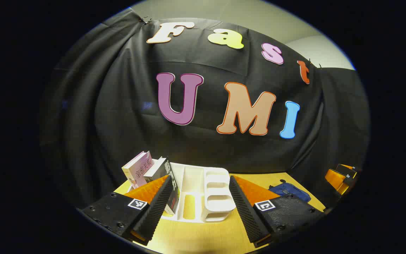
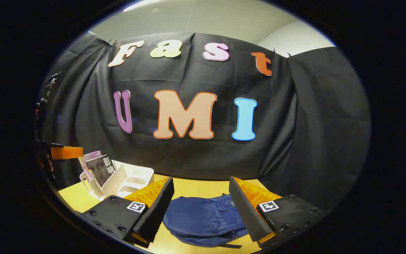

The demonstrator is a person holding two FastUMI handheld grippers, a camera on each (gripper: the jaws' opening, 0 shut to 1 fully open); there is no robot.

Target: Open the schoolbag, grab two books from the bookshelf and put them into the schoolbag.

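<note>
On the pale wooden table (image 1: 203,233), the left gripper (image 1: 199,208) hangs with jaws spread wide before a white plastic bookshelf (image 1: 206,194) holding a pink paperback book (image 1: 137,169) and a dark-covered book (image 1: 164,173). The right gripper (image 2: 201,208), likewise open and empty, hovers over the flat navy fabric schoolbag (image 2: 203,218).

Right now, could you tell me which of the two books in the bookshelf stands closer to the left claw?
The dark-covered book, partly behind the left claw's finger; the pink book leans farther out in the bookshelf.
</note>
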